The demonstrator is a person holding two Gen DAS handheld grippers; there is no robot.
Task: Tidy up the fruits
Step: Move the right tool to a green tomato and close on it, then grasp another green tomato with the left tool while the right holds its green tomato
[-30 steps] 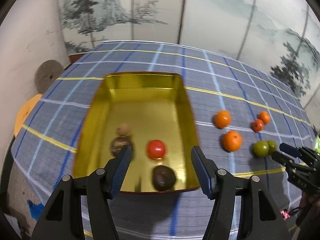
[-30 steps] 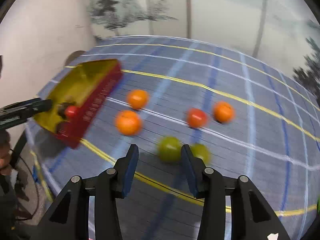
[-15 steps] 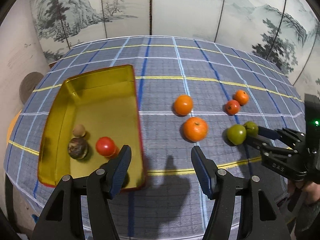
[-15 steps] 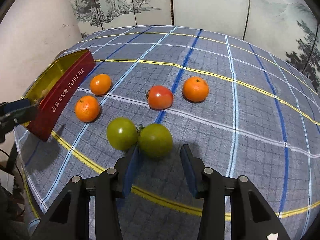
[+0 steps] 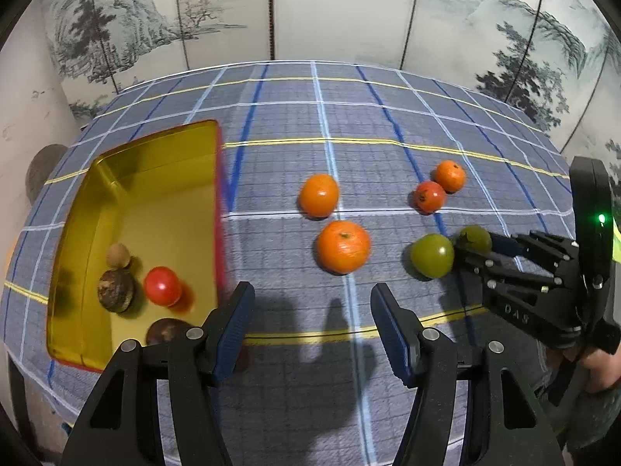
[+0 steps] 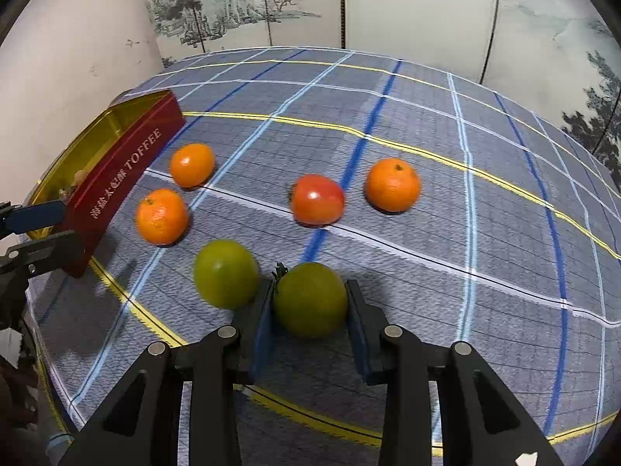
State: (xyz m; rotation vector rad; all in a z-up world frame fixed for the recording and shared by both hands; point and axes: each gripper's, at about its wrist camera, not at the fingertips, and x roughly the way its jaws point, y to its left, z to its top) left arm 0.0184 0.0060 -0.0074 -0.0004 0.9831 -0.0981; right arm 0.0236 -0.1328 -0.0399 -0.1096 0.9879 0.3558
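A gold tin with red sides [image 5: 155, 178] [image 6: 128, 163] lies at the left and holds a red tomato [image 5: 162, 285] and three brown fruits [image 5: 115, 290]. On the cloth lie three oranges [image 5: 343, 247] [image 6: 162, 215], a red tomato [image 5: 429, 196] [image 6: 317, 199] and two green tomatoes. My right gripper [image 6: 308, 303] [image 5: 471, 246] has its fingers close around one green tomato [image 6: 309, 298] [image 5: 474, 237]; the other green tomato [image 6: 225, 273] [image 5: 431, 254] touches the left finger. My left gripper [image 5: 310, 318] is open and empty above the cloth, beside the tin's near right corner.
A blue-grey checked cloth [image 5: 349, 124] [image 6: 465, 194] covers the round table. A painted folding screen [image 5: 310, 11] stands behind it. A white wall [image 6: 77, 39] is at the left. The table's edge runs near the tin's left side.
My left gripper swung right, away from over the tin, towards the oranges. My right gripper moved forward and its fingers now enclose the right green tomato.
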